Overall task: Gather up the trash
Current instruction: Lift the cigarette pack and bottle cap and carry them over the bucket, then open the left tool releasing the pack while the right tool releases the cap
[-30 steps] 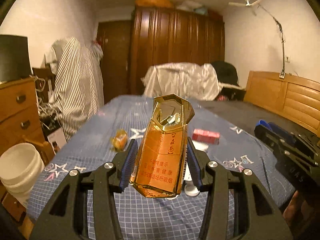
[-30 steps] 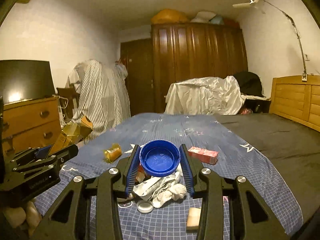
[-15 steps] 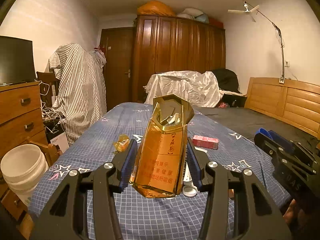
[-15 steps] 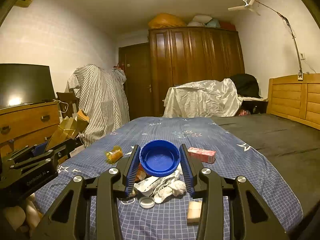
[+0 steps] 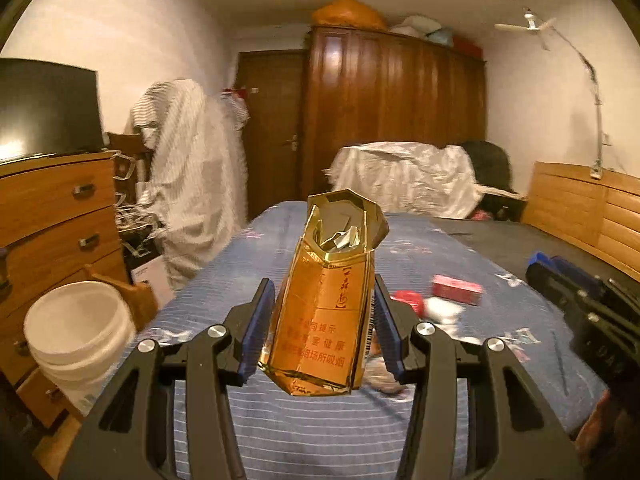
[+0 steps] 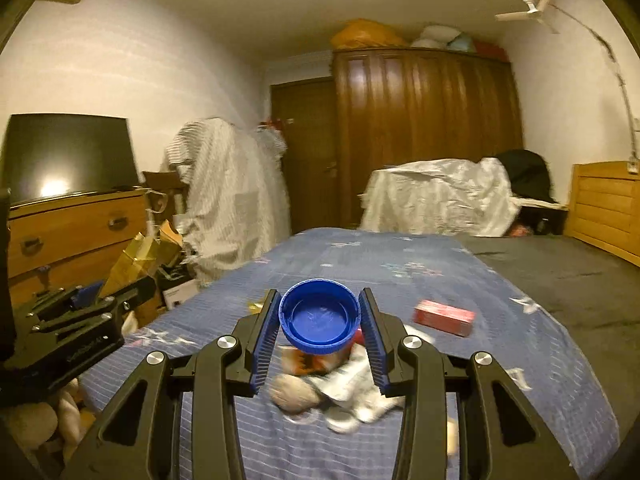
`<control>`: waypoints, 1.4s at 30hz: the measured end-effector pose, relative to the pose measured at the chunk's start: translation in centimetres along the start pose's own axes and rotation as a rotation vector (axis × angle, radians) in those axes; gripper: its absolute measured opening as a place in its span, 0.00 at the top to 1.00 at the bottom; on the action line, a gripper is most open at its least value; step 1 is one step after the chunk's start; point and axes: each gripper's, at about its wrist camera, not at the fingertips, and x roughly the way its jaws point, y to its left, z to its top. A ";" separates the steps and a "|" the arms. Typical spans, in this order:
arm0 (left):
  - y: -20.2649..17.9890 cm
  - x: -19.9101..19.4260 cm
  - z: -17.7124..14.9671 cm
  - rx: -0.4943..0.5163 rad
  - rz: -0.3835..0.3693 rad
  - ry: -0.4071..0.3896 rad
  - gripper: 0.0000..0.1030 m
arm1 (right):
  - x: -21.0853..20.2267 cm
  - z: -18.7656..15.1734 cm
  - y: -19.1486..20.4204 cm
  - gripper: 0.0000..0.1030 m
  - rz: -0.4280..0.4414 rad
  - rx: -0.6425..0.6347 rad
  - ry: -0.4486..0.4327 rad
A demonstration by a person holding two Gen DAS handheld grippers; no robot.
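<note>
Above the bed's [image 6: 400, 264] near edge, left gripper [image 5: 320, 332] grips a gold carton [image 5: 324, 312], right gripper [image 6: 320, 328] a blue lid [image 6: 320, 316]; red box [image 6: 444, 317], wrappers [image 6: 352, 384] remain; white bucket [image 5: 76, 328] waits unfilled.

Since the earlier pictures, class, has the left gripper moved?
Yes. The left gripper, gripping the gold cigarette pack, swung leftward: the white bucket sits nearer the frame's centre.
</note>
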 end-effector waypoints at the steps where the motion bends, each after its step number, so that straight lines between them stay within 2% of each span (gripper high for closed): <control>1: 0.8 0.1 0.2 -0.006 0.017 0.000 0.55 | 0.6 0.4 0.7 0.60 0.021 -0.001 0.004; 8: 8.6 0.5 2.2 -0.057 0.180 -0.011 0.55 | 6.1 3.8 7.9 0.60 0.199 -0.033 0.034; 14: 16.4 0.1 3.6 -0.132 0.317 -0.006 0.55 | 10.8 6.2 16.0 0.60 0.353 -0.086 0.073; 18: 20.9 0.0 4.0 -0.173 0.384 0.021 0.55 | 14.2 7.6 22.4 0.60 0.447 -0.130 0.103; 24: 27.0 0.8 3.9 -0.214 0.457 0.079 0.55 | 19.5 9.5 31.3 0.60 0.544 -0.197 0.164; 31: 33.2 2.6 3.9 -0.266 0.482 0.166 0.54 | 26.2 9.4 40.5 0.60 0.628 -0.277 0.289; 39: 37.2 6.3 1.7 -0.319 0.453 0.335 0.54 | 34.0 5.8 46.8 0.60 0.693 -0.337 0.537; 42: 38.7 7.7 0.4 -0.337 0.442 0.402 0.54 | 36.0 4.2 47.8 0.60 0.714 -0.349 0.631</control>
